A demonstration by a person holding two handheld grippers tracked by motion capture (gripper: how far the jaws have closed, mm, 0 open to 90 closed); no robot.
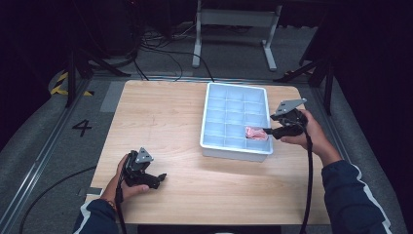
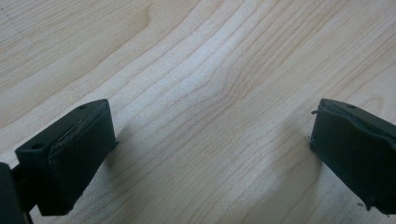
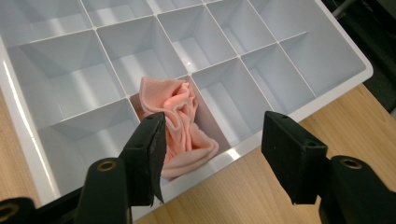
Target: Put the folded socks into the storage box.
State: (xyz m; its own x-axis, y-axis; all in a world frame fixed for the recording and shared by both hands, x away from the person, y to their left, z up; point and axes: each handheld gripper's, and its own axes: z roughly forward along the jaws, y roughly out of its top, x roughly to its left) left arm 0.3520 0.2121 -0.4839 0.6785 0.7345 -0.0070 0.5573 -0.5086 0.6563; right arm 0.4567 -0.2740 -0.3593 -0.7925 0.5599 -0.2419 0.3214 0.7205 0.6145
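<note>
While right gripper (image 3: pixel 212 154) gapes, pink cloth (image 3: pixel 180 126) touches one jaw.

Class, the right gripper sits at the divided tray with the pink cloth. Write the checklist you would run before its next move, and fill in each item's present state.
1. Right gripper open: ok, jaws stand wide apart.
2. Pink cloth lies inside one compartment: ok, it is bunched in a cell along the tray's right edge.
3. Cloth free of the jaws: cannot tell, one jaw overlaps it in the right gripper view.
4. Other compartments of the white tray empty: ok, as far as visible.
5. Left gripper out of the way: ok, it sits open over bare wooden table, well apart from the tray.
</note>
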